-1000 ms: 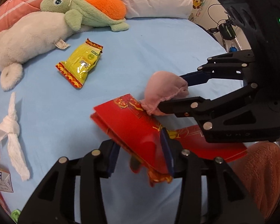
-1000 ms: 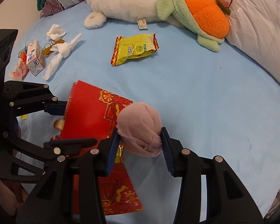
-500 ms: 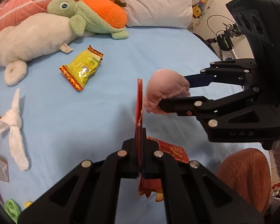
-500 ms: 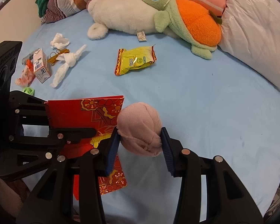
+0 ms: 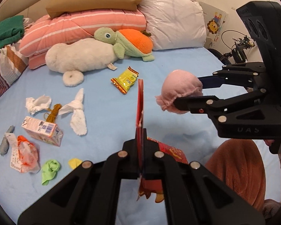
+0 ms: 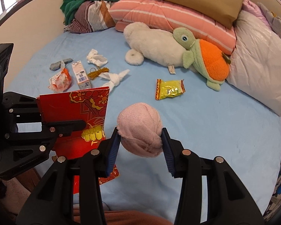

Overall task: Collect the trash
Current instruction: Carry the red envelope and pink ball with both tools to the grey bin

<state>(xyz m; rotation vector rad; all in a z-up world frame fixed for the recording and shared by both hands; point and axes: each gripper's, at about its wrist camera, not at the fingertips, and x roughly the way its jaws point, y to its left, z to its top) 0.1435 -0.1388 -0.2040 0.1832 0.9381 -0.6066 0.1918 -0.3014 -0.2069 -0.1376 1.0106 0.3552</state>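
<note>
My left gripper is shut on a red envelope with gold print and holds it upright and edge-on above the blue bed; its face shows in the right wrist view. My right gripper is shut on a pink balled-up sock, held in the air just right of the envelope; the sock also shows in the left wrist view. A yellow snack wrapper lies on the bed beyond. A second red envelope lies flat beneath.
Left on the bed lie a small carton, knotted white tissues, a crumpled orange wrapper, green and yellow scraps. A white plush, a turtle plush and pillows sit at the back.
My left gripper has closed on the red envelope and lifted it upright off the bed. Both grippers have risen and pulled back, so more of the bed shows. The sock stays gripped.
</note>
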